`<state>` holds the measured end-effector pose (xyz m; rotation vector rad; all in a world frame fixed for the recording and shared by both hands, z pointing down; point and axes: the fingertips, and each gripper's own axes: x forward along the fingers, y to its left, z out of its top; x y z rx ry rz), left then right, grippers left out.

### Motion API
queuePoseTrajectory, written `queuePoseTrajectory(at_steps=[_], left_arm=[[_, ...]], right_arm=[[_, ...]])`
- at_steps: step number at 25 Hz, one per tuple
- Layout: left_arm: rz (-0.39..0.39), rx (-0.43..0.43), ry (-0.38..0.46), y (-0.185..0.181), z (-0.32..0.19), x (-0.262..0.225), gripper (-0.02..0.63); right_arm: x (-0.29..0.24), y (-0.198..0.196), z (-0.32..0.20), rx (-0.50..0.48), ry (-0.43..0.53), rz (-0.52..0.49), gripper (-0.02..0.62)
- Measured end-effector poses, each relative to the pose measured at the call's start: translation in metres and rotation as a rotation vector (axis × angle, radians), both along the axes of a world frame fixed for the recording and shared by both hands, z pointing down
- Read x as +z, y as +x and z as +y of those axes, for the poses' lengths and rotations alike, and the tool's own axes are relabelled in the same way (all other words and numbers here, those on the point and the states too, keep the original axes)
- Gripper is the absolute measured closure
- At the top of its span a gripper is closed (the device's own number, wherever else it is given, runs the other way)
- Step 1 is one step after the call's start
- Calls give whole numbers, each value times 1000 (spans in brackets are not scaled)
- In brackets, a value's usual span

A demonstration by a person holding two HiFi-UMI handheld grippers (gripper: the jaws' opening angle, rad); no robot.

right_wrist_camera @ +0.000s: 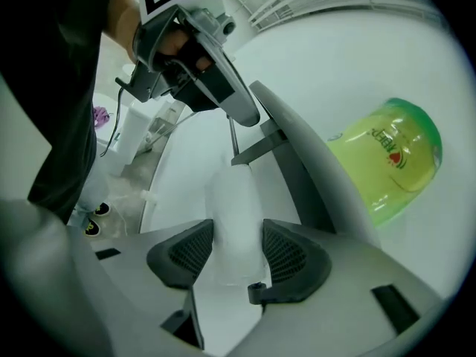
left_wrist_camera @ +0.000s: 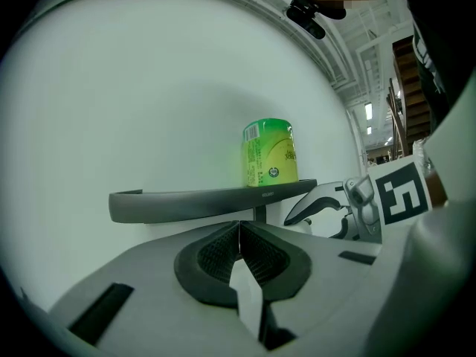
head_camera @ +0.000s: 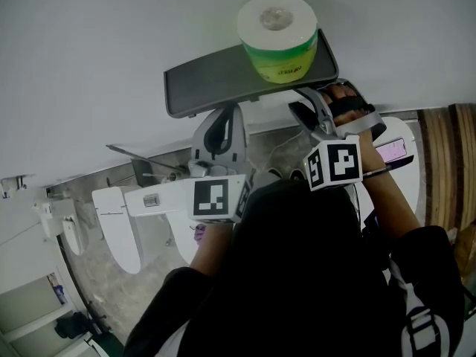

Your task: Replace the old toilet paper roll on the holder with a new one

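grey shelf [head_camera: 208, 80] is fixed to a white wall [head_camera: 89, 58]. the new roll [head_camera: 277, 36], in a green wrapper, stands upright on the shelf's right half. neither gripper touches it. a dark post [right_wrist_camera: 256, 149] comes down from the shelf's underside. the old roll [right_wrist_camera: 232, 199], white, sits below the shelf beside that post. in the head view the grippers hide it.

right gripper [right_wrist_camera: 238, 233]: jaws apart. the old roll stands in the gap between the two pads, its sides close to both, with no squeeze visible on it. the gripper is held tilted to one side, so the shelf runs slantwise across its view. the shelf's underside lies just above and blocks the way upward.

left gripper [left_wrist_camera: 239, 233]: jaws together, nothing thick between them. a thin pale line shows at the seam, and what it is cannot be told. the gripper points about level, just below the shelf's front edge. it is left of the right gripper, close beside it but apart.

surroundings: a white fixture [head_camera: 119, 229] and grey floor [head_camera: 97, 288] lie below left. wooden panelling [head_camera: 446, 162] is at the right. the person's dark sleeves fill the lower head view.
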<state>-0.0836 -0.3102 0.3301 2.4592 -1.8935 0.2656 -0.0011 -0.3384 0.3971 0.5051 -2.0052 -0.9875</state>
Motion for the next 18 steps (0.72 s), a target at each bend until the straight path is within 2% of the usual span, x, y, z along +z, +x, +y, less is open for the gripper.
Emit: queuePoseTrajectory(at_steps=[7, 10, 12, 18], left_arm=[[-1, -17, 2, -9, -3, 1, 583], [-3, -23, 5, -13, -4, 1, 583], [-3, -28, 7, -15, -3, 1, 583], [-7, -42, 6, -21, -3, 2, 583]], right_arm=[[0, -7, -3, 15, 82, 8, 395], [13, -11, -5, 11, 70, 63, 335], [17, -12, -10, 17, 101, 89, 334], [10, -12, -16, 28, 171, 61, 368]])
